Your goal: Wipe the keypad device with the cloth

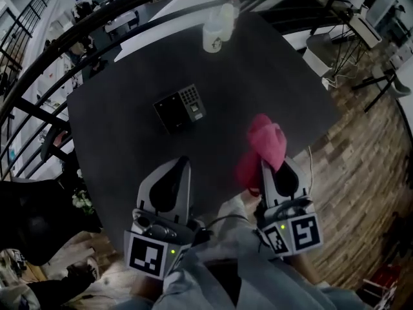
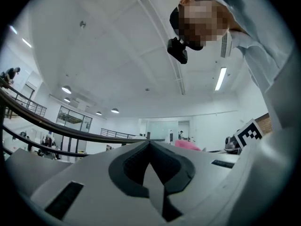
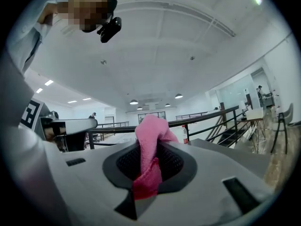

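A black keypad device lies flat near the middle of the dark table. My right gripper is shut on a pink cloth, held near the table's front edge, to the right of and nearer than the device. From the right gripper view the cloth bunches up between the jaws of that gripper. My left gripper is shut with nothing in it, just nearer than the device. In the left gripper view its jaws point up at the ceiling, and the pink cloth shows beyond them.
A white cup and a clear bottle stand at the table's far edge. Black railings curve round the left and back. Brick-patterned floor lies to the right, with chairs and desks beyond.
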`<state>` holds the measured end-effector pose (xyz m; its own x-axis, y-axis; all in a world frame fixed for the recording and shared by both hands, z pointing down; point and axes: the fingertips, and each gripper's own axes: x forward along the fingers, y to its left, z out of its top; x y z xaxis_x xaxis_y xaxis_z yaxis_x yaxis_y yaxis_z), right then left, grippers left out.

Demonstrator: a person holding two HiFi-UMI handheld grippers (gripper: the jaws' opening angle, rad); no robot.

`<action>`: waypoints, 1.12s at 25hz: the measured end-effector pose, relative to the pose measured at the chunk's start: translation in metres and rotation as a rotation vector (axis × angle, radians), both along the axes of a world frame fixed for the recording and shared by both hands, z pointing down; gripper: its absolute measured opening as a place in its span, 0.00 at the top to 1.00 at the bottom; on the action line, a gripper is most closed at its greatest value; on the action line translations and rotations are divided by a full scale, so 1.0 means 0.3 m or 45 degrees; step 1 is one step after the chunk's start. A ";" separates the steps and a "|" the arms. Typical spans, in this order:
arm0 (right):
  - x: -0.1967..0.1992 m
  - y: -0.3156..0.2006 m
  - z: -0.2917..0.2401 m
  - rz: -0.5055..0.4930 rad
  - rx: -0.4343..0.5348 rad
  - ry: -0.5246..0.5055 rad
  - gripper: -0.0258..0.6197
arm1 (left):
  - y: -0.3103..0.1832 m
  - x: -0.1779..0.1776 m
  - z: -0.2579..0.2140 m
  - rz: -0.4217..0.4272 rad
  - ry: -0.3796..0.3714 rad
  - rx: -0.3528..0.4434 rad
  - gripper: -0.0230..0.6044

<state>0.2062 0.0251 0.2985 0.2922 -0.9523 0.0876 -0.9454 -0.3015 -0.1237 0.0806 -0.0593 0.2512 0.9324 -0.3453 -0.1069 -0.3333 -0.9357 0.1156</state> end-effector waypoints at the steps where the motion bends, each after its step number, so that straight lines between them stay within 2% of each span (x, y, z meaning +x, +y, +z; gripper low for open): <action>1: 0.022 -0.016 0.006 -0.030 -0.004 -0.004 0.85 | -0.006 0.018 0.002 -0.032 -0.002 -0.007 0.96; 6: 0.122 -0.095 0.020 -0.174 -0.019 0.003 0.85 | -0.023 0.086 0.007 -0.167 -0.031 -0.017 0.96; 16: 0.261 -0.238 0.060 -0.427 -0.072 -0.003 0.85 | -0.062 0.188 -0.021 -0.445 -0.030 -0.040 0.96; 21: 0.291 -0.297 0.117 -0.507 -0.107 -0.005 0.85 | -0.069 0.166 -0.004 -0.575 -0.061 -0.027 0.96; 28: 0.275 -0.430 0.186 -0.564 -0.146 0.007 0.85 | -0.099 0.105 0.019 -0.672 -0.105 -0.038 0.96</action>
<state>0.2886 -0.1039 0.3542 -0.1403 -0.9698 0.1995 -0.9868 0.1205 -0.1079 0.1121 -0.0890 0.2568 0.6357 -0.7715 -0.0235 -0.7670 -0.6348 0.0934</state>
